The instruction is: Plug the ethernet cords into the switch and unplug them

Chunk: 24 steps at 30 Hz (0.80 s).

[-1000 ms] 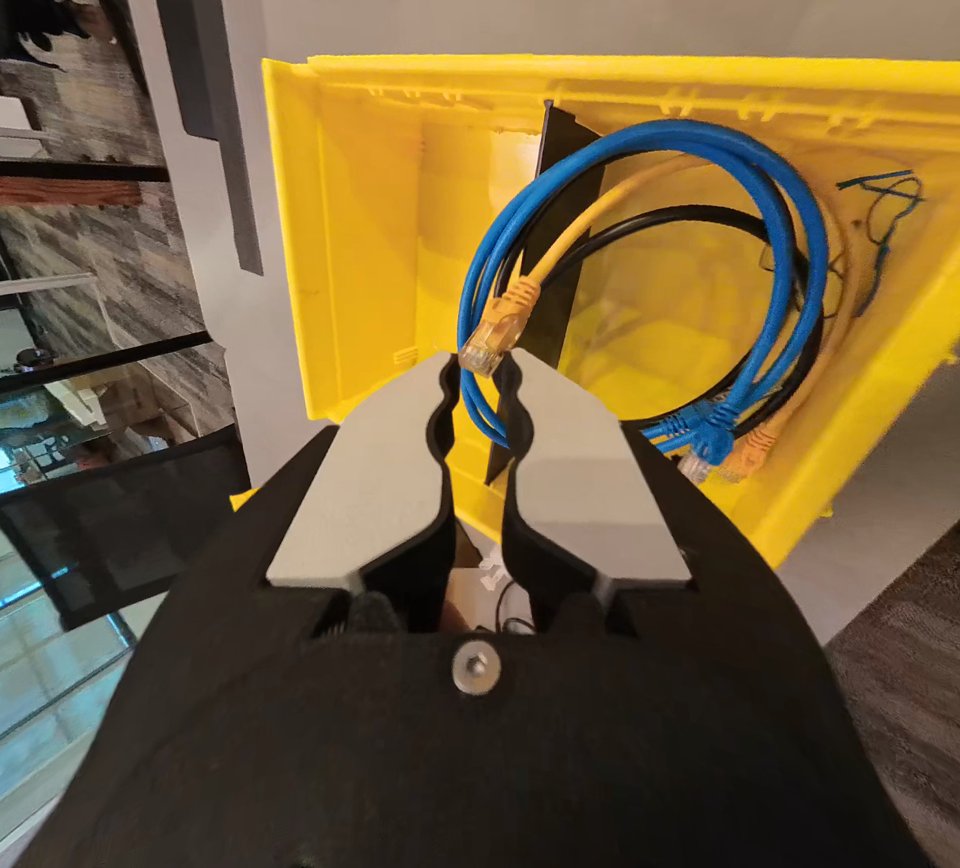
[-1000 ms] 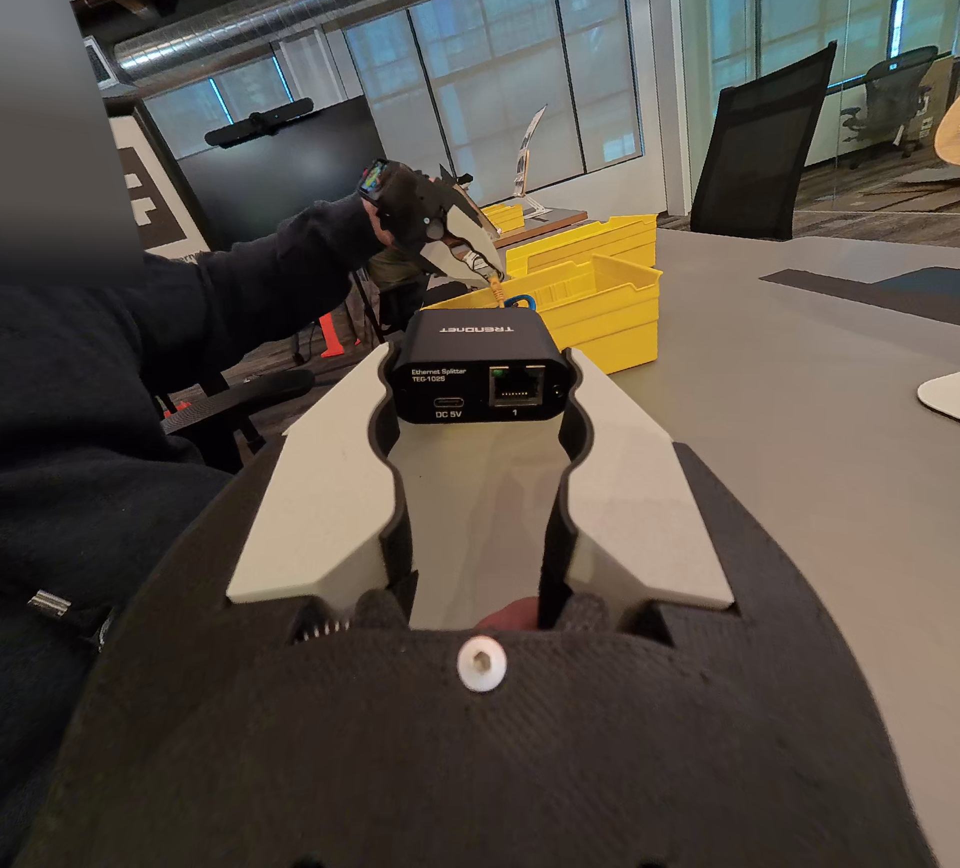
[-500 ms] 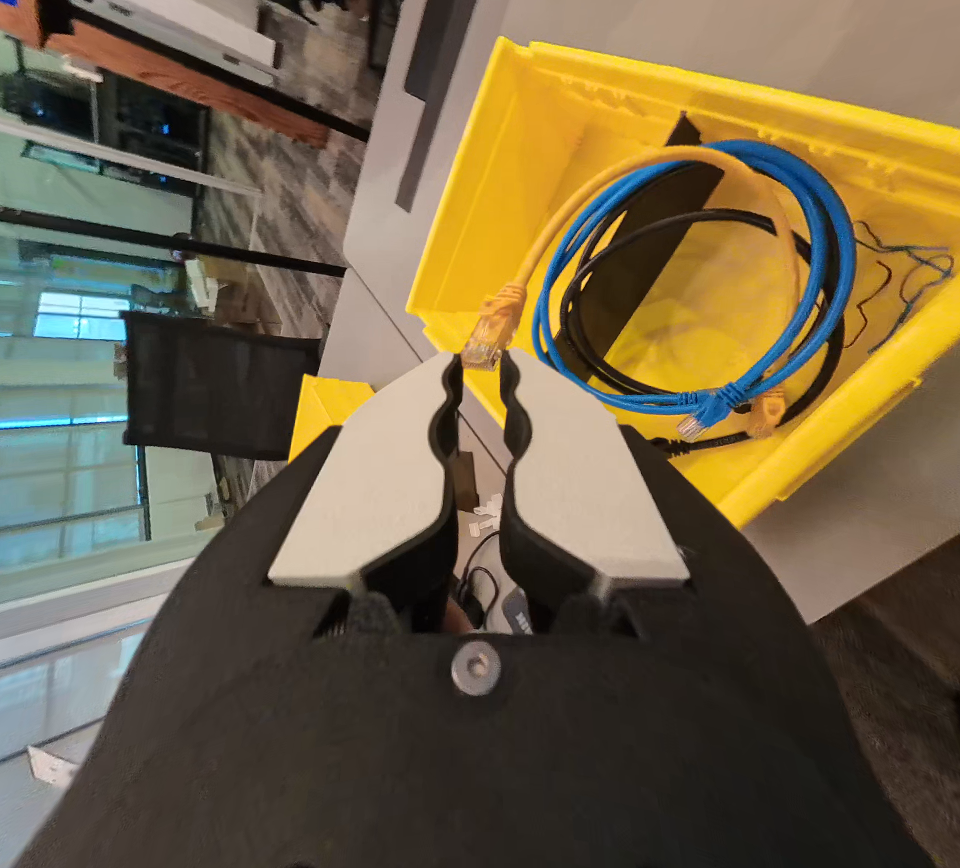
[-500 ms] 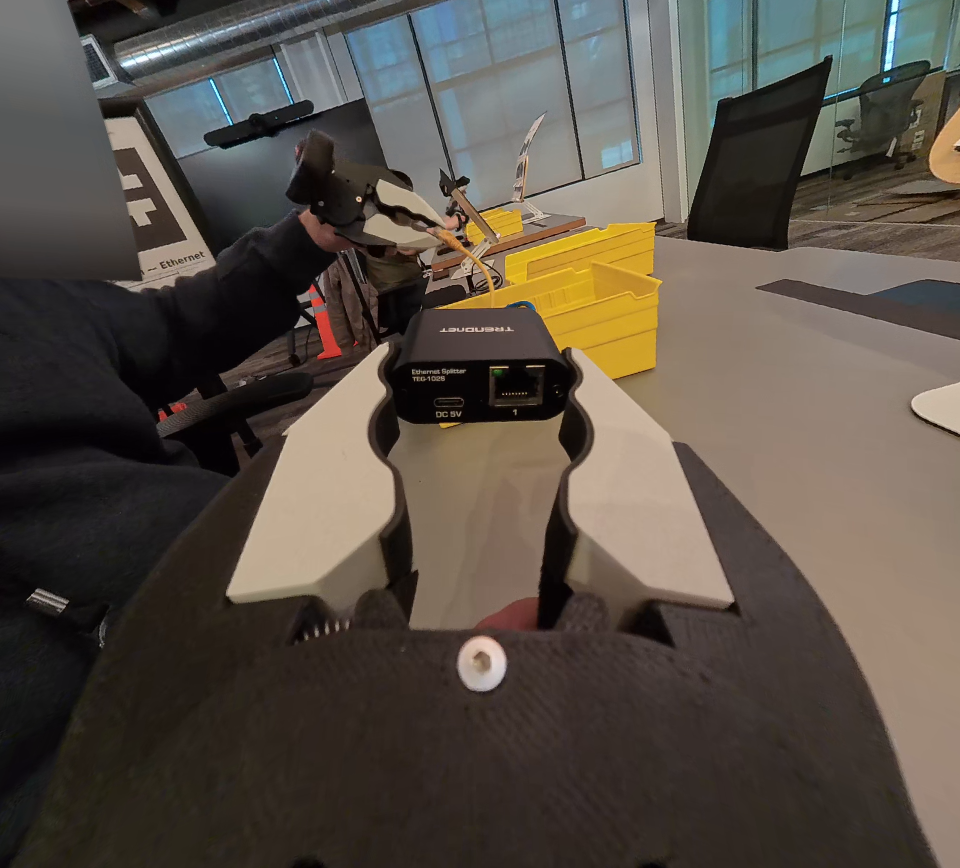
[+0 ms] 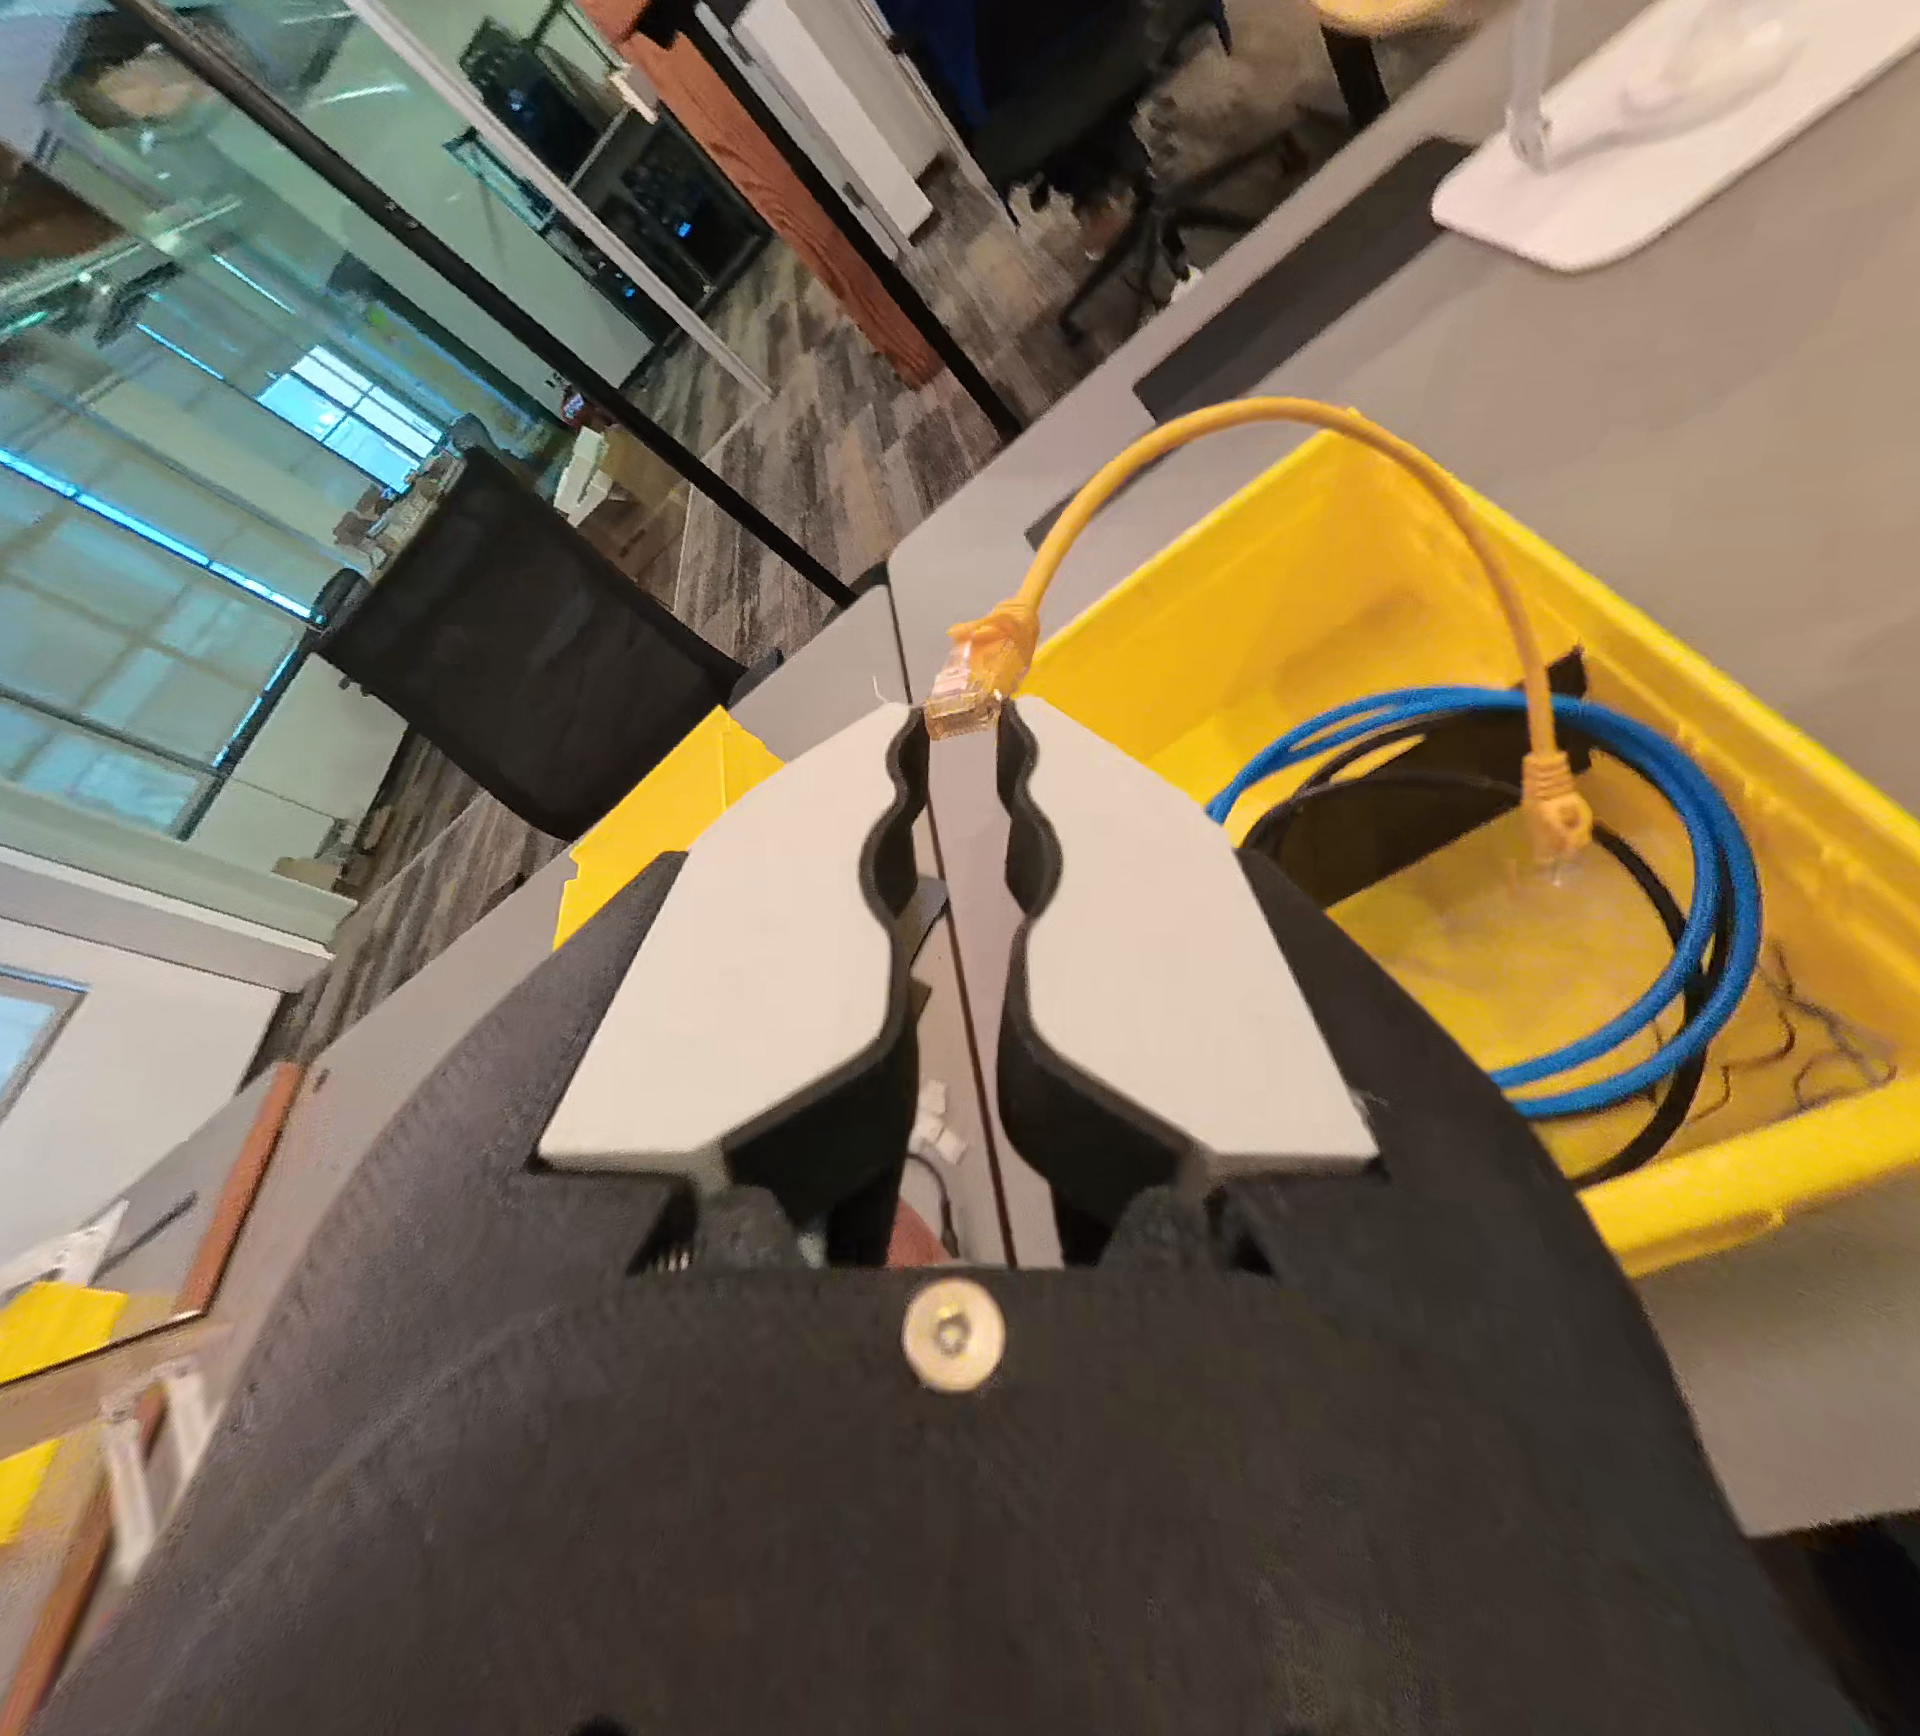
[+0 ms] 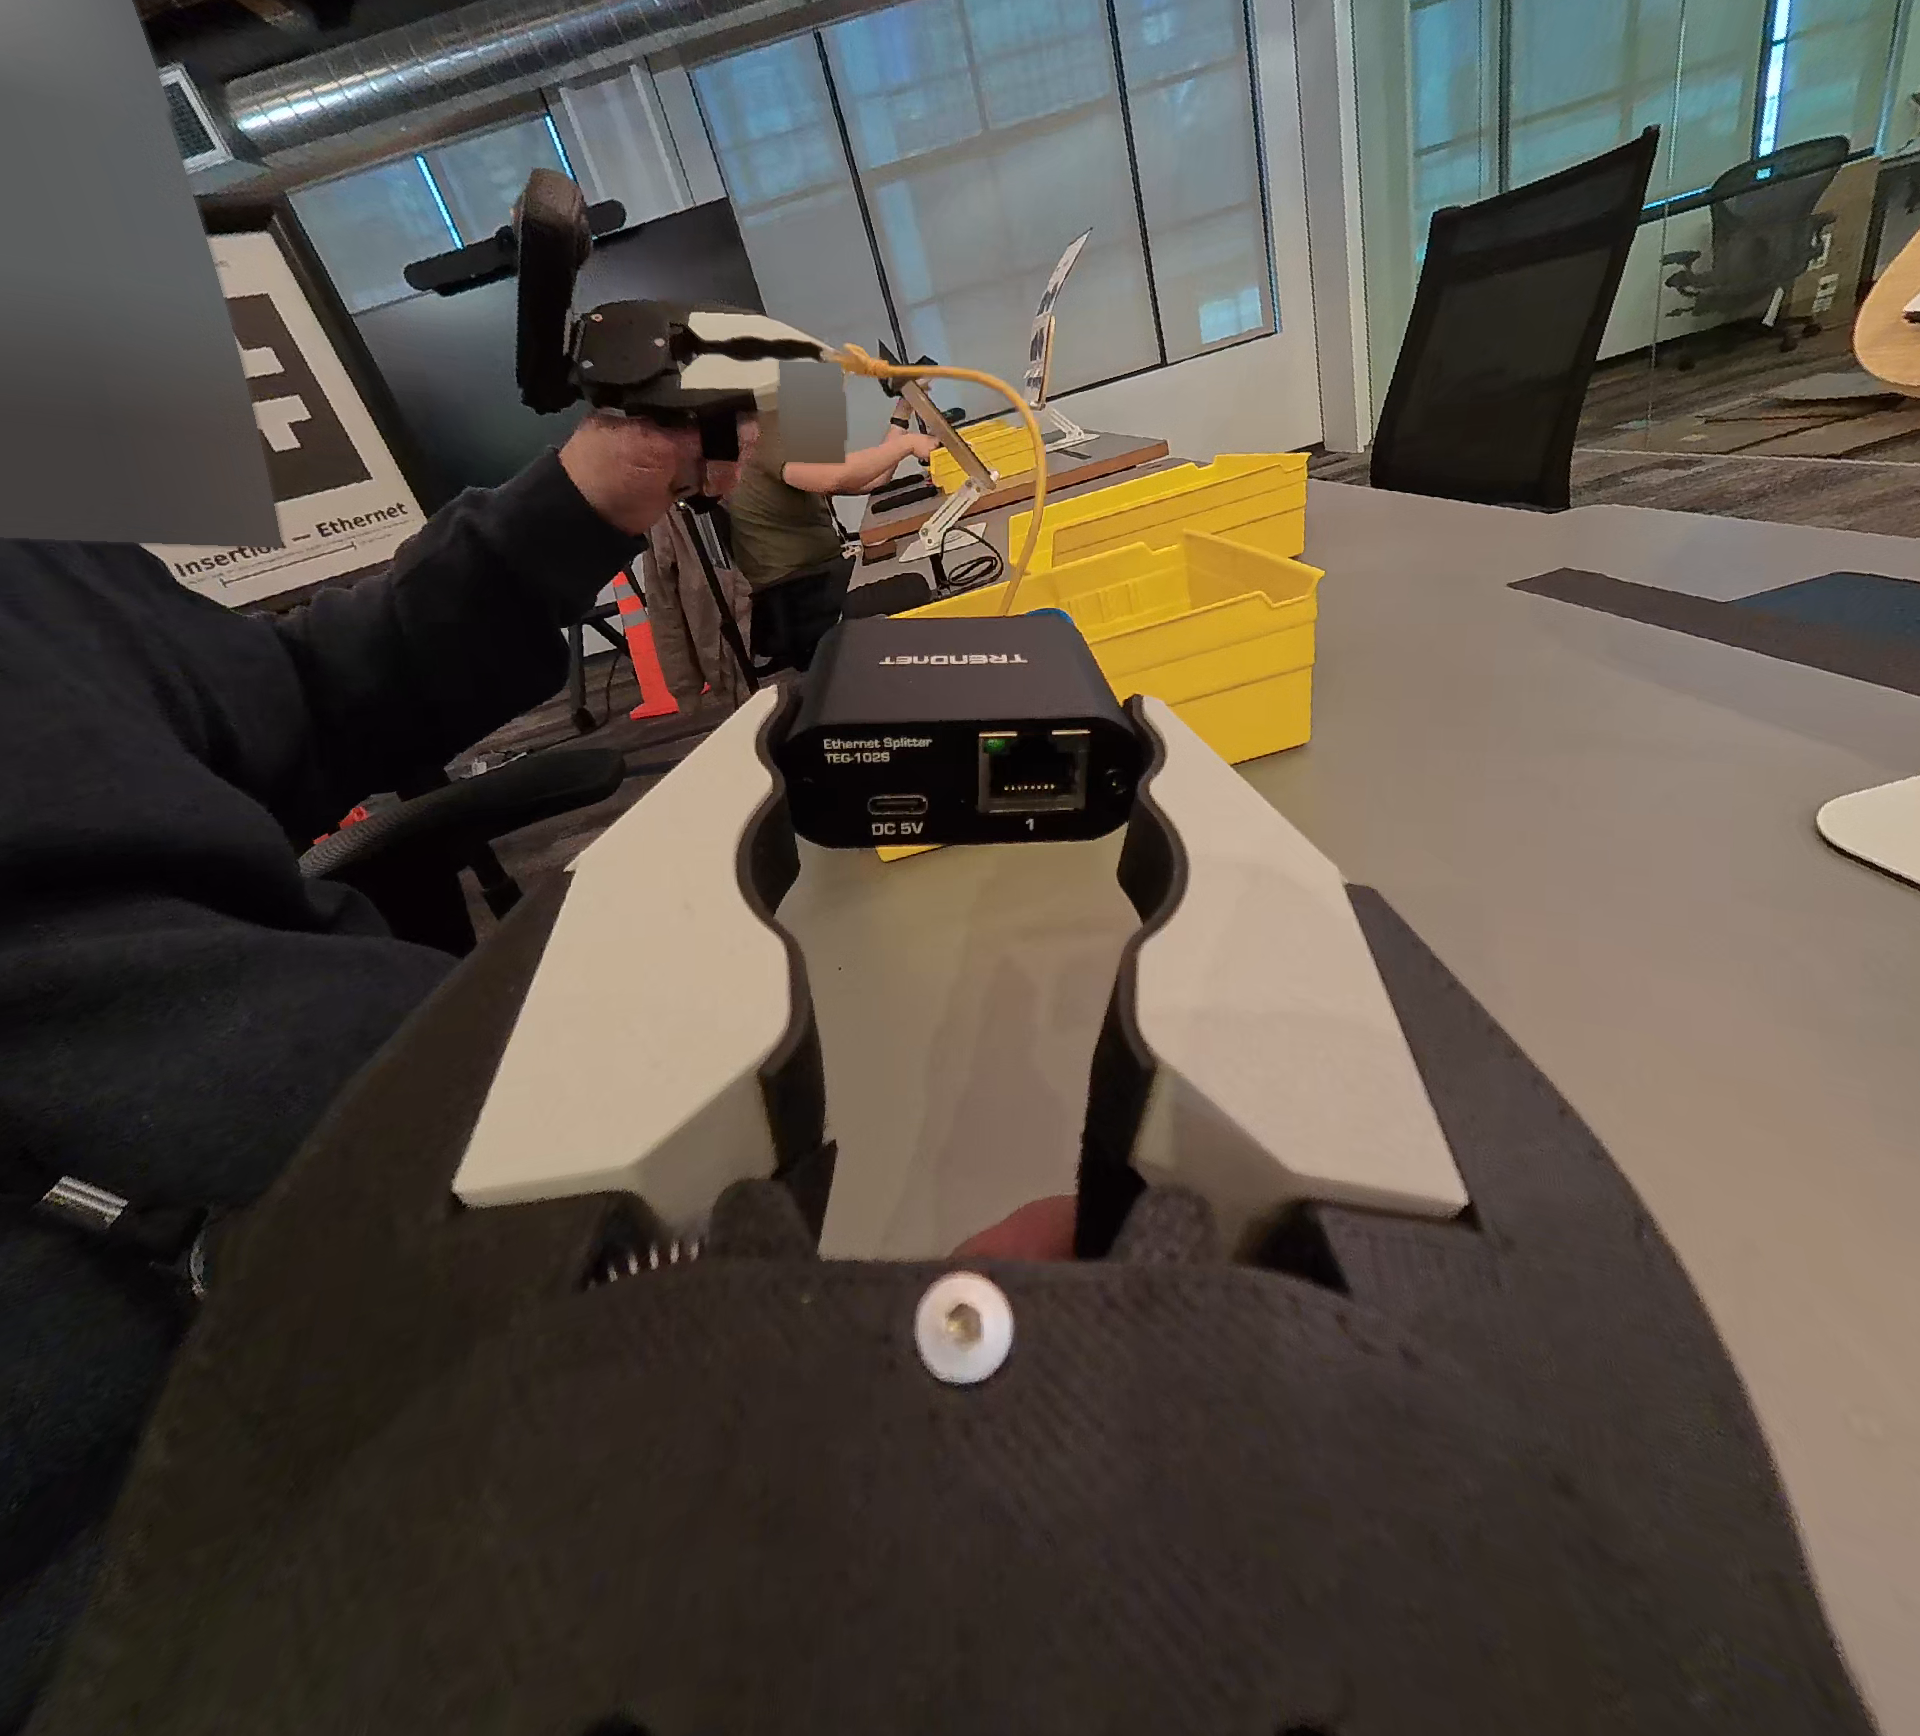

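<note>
The left gripper (image 5: 964,722) has its jaws drawn nearly together, pinching the clear plug of one yellow ethernet cord (image 5: 1247,424) at the very fingertips. From there the cord arches up and forward, then drops to the right into the yellow bin (image 5: 1766,813), where its other orange-booted end hangs. Also in that bin, right of the fingers, lie one coiled blue cord (image 5: 1704,938) and one black cord (image 5: 1683,1115). The right gripper (image 6: 956,777) stands wide, its two fingertips clamped on the sides of a single black switch (image 6: 951,730). The switch rests on the grey table (image 6: 1558,907), its one network port and one small power socket facing back toward the gripper. Beyond the switch sit two yellow bins.
</note>
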Each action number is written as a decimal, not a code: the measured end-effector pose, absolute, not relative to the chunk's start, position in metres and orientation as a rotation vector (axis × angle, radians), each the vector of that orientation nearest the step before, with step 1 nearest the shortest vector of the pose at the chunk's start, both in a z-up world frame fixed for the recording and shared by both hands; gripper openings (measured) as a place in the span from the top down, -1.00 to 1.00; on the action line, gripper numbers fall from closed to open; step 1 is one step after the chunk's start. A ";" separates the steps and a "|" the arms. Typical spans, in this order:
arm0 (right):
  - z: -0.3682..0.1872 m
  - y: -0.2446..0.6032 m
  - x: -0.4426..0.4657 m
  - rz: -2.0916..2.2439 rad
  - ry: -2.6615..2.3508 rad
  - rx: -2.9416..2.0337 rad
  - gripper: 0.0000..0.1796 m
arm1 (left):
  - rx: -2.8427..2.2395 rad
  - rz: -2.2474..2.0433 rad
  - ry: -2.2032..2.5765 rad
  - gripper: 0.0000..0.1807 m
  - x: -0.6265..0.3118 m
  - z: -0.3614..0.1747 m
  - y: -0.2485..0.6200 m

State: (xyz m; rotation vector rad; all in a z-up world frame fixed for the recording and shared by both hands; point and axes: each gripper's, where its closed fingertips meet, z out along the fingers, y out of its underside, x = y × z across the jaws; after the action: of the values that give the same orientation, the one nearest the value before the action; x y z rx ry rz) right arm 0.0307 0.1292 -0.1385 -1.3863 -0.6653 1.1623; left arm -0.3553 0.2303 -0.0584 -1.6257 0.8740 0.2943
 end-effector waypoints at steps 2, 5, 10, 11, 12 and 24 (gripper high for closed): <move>-0.138 0.129 0.031 1.161 -0.664 -1.385 0.33 | -1.626 0.262 0.856 0.86 -0.353 -0.055 0.230; -0.137 0.129 0.034 1.159 -0.658 -1.380 0.33 | -1.604 0.245 0.832 0.86 -0.347 -0.048 0.228; -0.134 0.129 0.040 1.147 -0.644 -1.373 0.33 | -1.558 0.176 0.827 0.86 -0.307 -0.030 0.218; -0.133 0.129 0.041 1.145 -0.642 -1.370 0.33 | -1.547 0.162 0.841 0.86 -0.292 -0.029 0.217; -0.132 0.128 0.042 1.142 -0.640 -1.367 0.33 | -1.544 0.138 0.863 0.86 -0.274 -0.030 0.215; -0.127 0.119 0.068 1.090 -0.585 -1.351 0.33 | -1.610 -0.102 1.018 0.87 -0.108 -0.103 0.216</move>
State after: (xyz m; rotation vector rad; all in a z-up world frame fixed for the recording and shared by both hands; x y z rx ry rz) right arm 0.0677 0.1195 -0.1270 -1.3508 -0.5849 1.0904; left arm -0.1085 0.2161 -0.1034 -1.6098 1.0184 -0.1019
